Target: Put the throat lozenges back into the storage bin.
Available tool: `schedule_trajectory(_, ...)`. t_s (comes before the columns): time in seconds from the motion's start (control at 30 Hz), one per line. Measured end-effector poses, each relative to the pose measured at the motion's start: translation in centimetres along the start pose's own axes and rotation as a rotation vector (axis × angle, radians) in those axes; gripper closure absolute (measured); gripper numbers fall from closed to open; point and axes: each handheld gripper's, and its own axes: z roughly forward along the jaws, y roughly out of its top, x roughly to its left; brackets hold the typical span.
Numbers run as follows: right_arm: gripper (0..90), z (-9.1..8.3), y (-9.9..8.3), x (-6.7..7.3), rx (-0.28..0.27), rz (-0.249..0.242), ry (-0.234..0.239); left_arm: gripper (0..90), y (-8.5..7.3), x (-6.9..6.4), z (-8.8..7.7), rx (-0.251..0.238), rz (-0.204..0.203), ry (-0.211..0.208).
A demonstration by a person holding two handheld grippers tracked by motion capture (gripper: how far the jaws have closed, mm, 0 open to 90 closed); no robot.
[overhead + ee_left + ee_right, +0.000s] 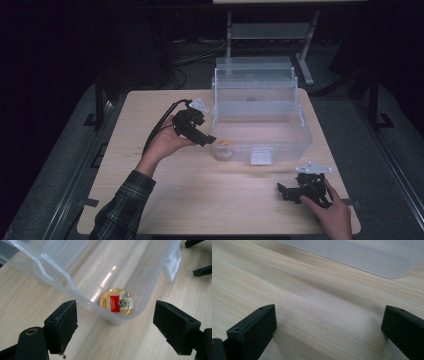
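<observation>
A clear plastic box (300, 131) with its lid raised stands on the far half of the wooden table (165, 200). A small round gold tin with a red label (117, 301) lies in the box's near left corner (224, 143). My left gripper (210, 140) hovers just outside that corner, open, its jaws wide apart with nothing between them (115, 327). My right gripper (281, 192) rests low over the table at the near right, open and empty (329, 330). The box's wall (372, 257) shows ahead of it.
The box's white front latch (261, 156) faces the near edge. Bare tabletop lies between the two grippers. A metal stand (305, 55) and cables sit on the dark floor behind the table.
</observation>
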Motion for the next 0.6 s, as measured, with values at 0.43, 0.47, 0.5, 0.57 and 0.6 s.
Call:
schedule_trajectory(0.43, 0.0, 0.0, 0.0, 0.0, -0.001, 0.001, 0.004, 18.8, -2.7, -0.4, -1.5, -0.048, -0.032, 0.018)
schedule_trajectory(0.47, 0.0, 0.0, 0.0, 0.0, -0.002, 0.001, 0.003, 18.8, -3.1, -0.5, -1.8, -0.052, -0.034, 0.024)
schedule_trajectory(0.5, 0.0, 0.0, 0.0, 0.0, -0.002, 0.001, 0.003, 18.8, -3.1, -0.5, -1.8, -0.052, -0.034, 0.024)
schedule_trajectory(0.57, 0.0, 0.0, 0.0, 0.0, -0.002, 0.001, 0.003, 18.8, -3.5, -0.6, -2.1, -0.066, -0.040, 0.029)
schedule_trajectory(0.6, 0.0, 0.0, 0.0, 0.0, -0.002, 0.002, 0.003, 18.8, -3.8, -0.7, -2.2, -0.070, -0.039, 0.029)
